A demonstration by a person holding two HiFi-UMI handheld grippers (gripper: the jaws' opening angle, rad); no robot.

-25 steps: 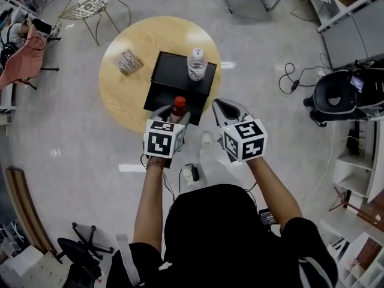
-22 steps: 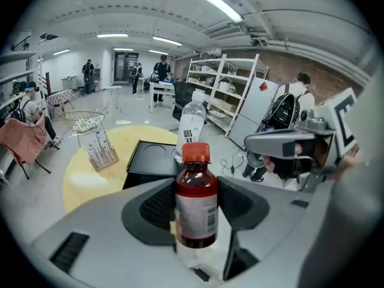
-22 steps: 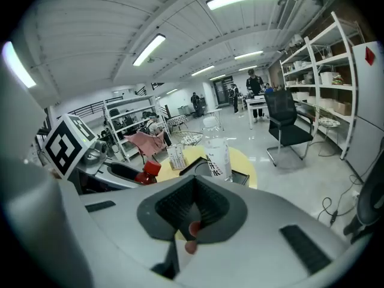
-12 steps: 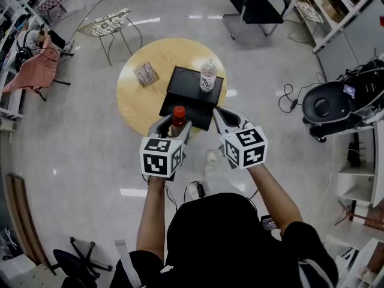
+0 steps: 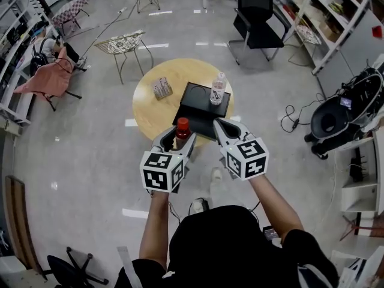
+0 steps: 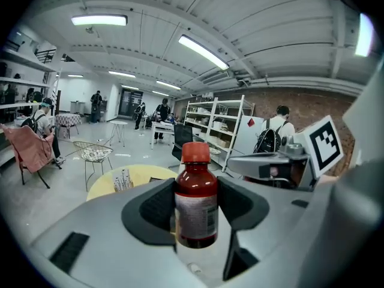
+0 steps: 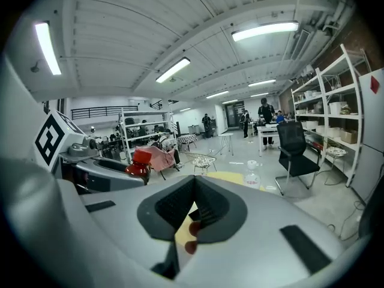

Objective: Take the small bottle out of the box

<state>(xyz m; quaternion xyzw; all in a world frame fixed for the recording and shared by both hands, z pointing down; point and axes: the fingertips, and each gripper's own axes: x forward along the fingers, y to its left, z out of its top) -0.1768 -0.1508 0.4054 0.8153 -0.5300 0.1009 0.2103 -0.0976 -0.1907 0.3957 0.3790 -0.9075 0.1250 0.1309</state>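
A small dark-red bottle (image 5: pixel 182 131) with a red cap stands upright between my left gripper's (image 5: pixel 180 139) jaws, which are shut on it; it is held in the air near the table's front edge. The left gripper view shows that bottle (image 6: pixel 195 204) squeezed between the black pads. The black box (image 5: pixel 201 108) lies on the round yellow table (image 5: pixel 157 104), and a clear water bottle (image 5: pixel 217 89) stands on its far part. My right gripper (image 5: pixel 224 126) hovers beside the left one, shut with nothing in it; its own view shows its pads (image 7: pixel 207 212) meeting.
A small printed packet (image 5: pixel 161 87) lies on the table's left part. A wire chair (image 5: pixel 123 43) stands behind the table to the left and a black office chair (image 5: pixel 258 15) behind it to the right. Shelves and a black machine (image 5: pixel 329 121) with floor cables are at the right.
Both grippers have drawn back from the box, and the table now sits farther off in the view. The small bottle stays in the left gripper.
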